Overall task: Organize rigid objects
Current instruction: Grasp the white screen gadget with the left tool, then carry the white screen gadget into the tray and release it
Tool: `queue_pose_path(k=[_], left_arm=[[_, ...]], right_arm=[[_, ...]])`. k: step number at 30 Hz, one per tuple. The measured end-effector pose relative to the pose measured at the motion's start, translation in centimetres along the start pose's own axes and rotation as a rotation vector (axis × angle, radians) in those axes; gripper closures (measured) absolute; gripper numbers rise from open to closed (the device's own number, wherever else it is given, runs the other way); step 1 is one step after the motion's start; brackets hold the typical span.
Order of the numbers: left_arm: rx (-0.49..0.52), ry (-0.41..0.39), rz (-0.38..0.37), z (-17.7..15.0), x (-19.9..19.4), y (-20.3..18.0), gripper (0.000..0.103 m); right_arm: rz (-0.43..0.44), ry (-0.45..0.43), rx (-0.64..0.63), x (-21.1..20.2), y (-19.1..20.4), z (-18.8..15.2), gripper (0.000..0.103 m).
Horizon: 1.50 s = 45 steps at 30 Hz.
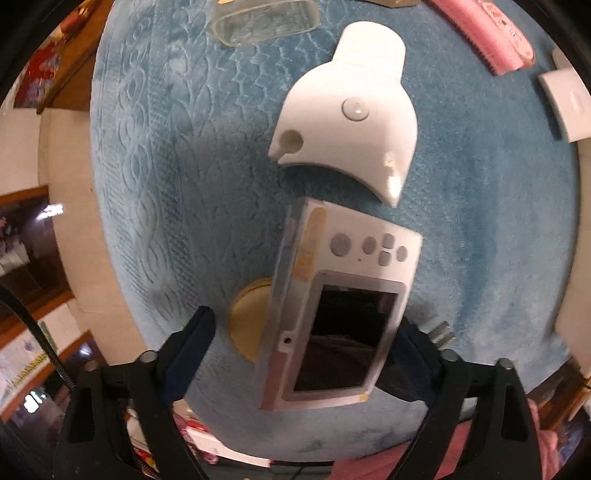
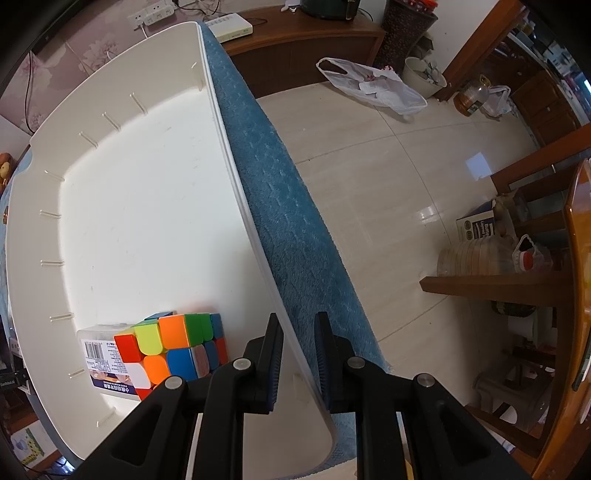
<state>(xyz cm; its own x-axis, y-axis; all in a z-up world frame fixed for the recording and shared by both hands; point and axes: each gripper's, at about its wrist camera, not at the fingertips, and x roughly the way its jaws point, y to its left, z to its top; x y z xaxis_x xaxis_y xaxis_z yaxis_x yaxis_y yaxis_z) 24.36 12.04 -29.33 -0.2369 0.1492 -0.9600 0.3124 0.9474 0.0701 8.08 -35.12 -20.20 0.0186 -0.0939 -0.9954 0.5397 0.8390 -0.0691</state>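
Left gripper point(image 1: 295, 354) unclenched, straddling the white camera point(image 1: 332, 314); pads should be closed squarely on its long sides. Right gripper point(image 2: 299, 363) clamped on the bin wall point(image 2: 236, 192).

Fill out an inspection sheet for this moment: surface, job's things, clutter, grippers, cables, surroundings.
Surface: blue textured cloth over the table.
Job's things: handheld device with a screen and white plastic shell on the cloth; puzzle cube and clear labelled box in the white bin.
Clutter: pink comb, clear case, tan disc.
Grippers: left gripper open, straddling the device; right gripper clamped on the bin's wall.
Cables: power strips beyond the bin.
Surroundings: tiled floor, wooden furniture, plastic bag.
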Motion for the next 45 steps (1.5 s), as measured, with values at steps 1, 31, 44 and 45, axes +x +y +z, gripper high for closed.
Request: queue_pose_path(k=[1, 31, 44, 45], left_arm=[[-0.006, 0.001, -0.003, -0.1, 0.0, 0.0, 0.019], [-0.184, -0.103, -0.072, -9.8, -5.2, -3.9, 0.043], [-0.186, -0.182, -0.135, -12.7, -10.8, -8.9, 0.043], [-0.18, -0.195, -0.144, -12.6, -11.6, -9.9, 0.043]], right_arm=[[0.001, -0.001, -0.001, 0.0, 0.0, 0.0, 0.086], [0.116, 0.036, -0.179, -0.5, -0.2, -0.3, 0.086], [0.208, 0.052, -0.225, -0.3, -1.2, -0.6, 0.086], [0.214, 0.055, -0.228, -0.3, -1.3, -0.6, 0.086]])
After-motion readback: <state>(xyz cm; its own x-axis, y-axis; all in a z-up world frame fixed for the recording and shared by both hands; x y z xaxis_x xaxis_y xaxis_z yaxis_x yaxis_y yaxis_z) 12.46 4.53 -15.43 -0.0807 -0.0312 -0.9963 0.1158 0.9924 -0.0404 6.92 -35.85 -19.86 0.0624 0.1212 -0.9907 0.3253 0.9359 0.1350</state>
